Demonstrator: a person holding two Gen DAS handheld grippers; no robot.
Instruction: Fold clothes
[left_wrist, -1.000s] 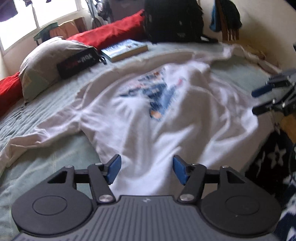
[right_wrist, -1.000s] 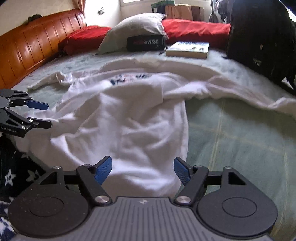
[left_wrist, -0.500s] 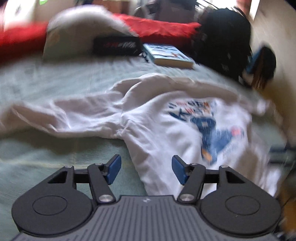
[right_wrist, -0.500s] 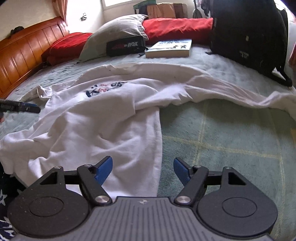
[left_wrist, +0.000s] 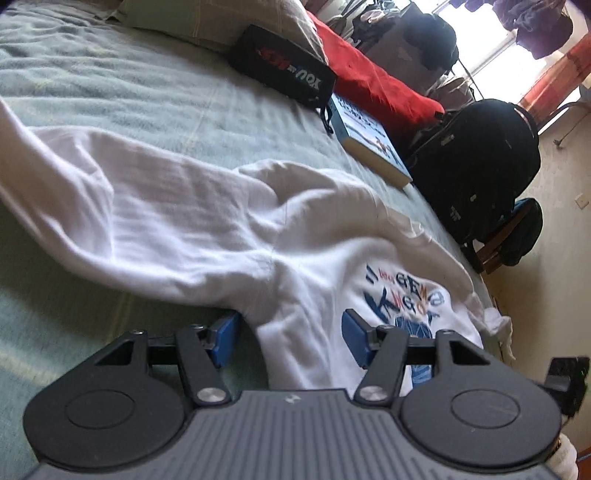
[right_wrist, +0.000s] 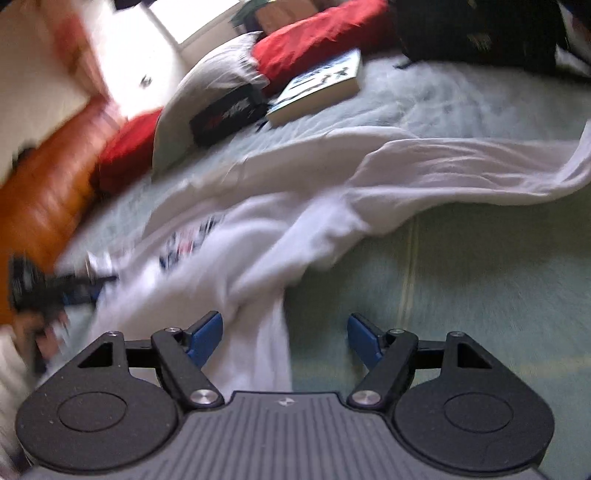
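Note:
A white long-sleeved sweatshirt (left_wrist: 207, 229) with a blue chest print (left_wrist: 402, 299) lies spread on the green bed cover (left_wrist: 110, 92). My left gripper (left_wrist: 291, 339) hovers low at the body's side edge, just below the sleeve; its jaws are closing, with cloth lying between the pads but not pinched. In the right wrist view the same sweatshirt (right_wrist: 258, 251) is blurred. My right gripper (right_wrist: 284, 339) sits over its other side edge, jaws opening, one pad over cloth and one over the cover. The left gripper (right_wrist: 55, 288) shows there as a dark blur.
At the head of the bed lie a paperback book (left_wrist: 369, 140), a black pouch (left_wrist: 284, 70), a pale pillow (right_wrist: 207, 96) and red cushions (left_wrist: 380, 92). A black backpack (left_wrist: 476, 147) stands beyond the book. An orange wooden headboard (right_wrist: 48, 184) borders the bed.
Both grippers have swung sideways, rolled and dropped lower toward opposite side edges of the sweatshirt. The left gripper's jaws have narrowed a little.

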